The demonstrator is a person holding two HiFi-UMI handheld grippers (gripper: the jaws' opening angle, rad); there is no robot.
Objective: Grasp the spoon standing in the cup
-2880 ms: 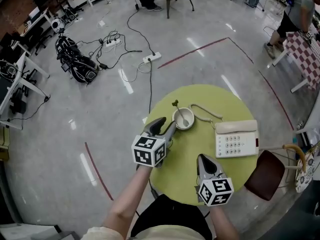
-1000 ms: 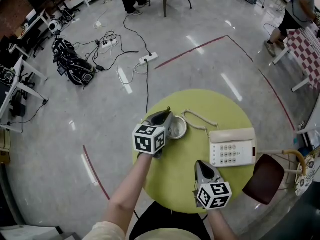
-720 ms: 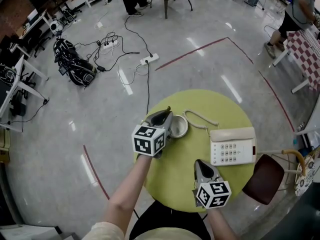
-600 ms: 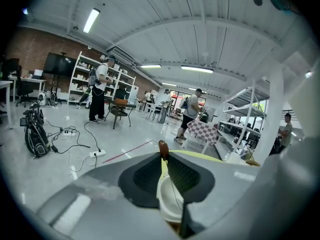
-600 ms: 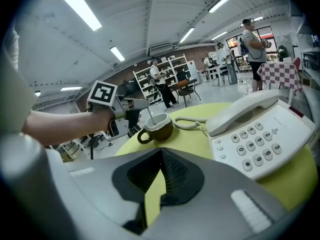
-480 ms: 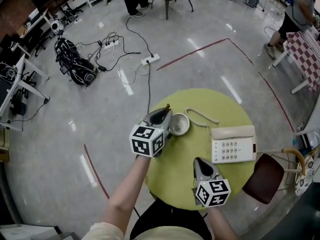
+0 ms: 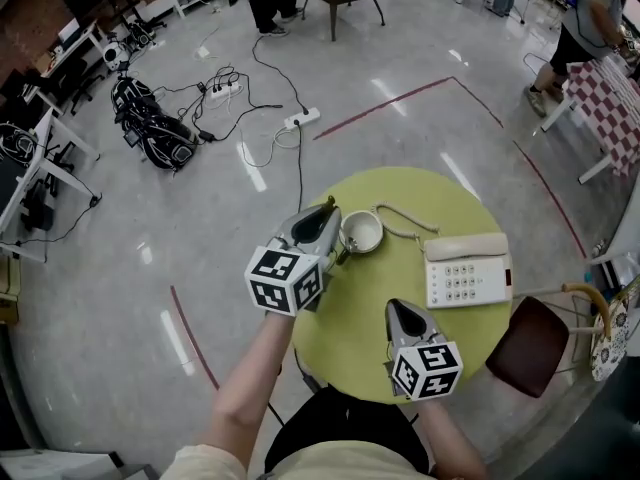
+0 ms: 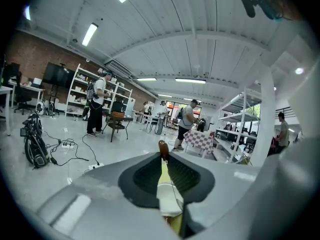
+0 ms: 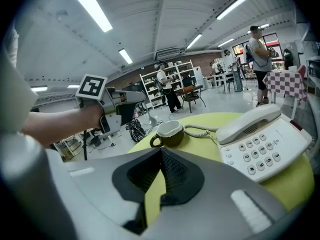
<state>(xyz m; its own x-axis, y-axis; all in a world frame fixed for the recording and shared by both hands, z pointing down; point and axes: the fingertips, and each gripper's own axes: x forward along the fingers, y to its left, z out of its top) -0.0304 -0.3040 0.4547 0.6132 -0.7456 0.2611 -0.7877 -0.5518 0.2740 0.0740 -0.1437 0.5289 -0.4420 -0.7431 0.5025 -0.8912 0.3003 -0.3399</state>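
Left gripper [image 8: 163, 158] fingers clamp the brown-tipped pale spoon [image 8: 167, 191] just beside the dark white-lined cup [image 9: 170, 136], apparently to clear its rim; right gripper [image 9: 161, 156] fingers together, idle.

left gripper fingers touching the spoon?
Touching. Left gripper view: the fingers of the left gripper are closed on the spoon, whose brown handle tip sticks out beyond them.

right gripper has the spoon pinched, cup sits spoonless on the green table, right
No: it is the left gripper that pinches the spoon, as the left gripper view shows. The cup does sit spoonless on the green table.
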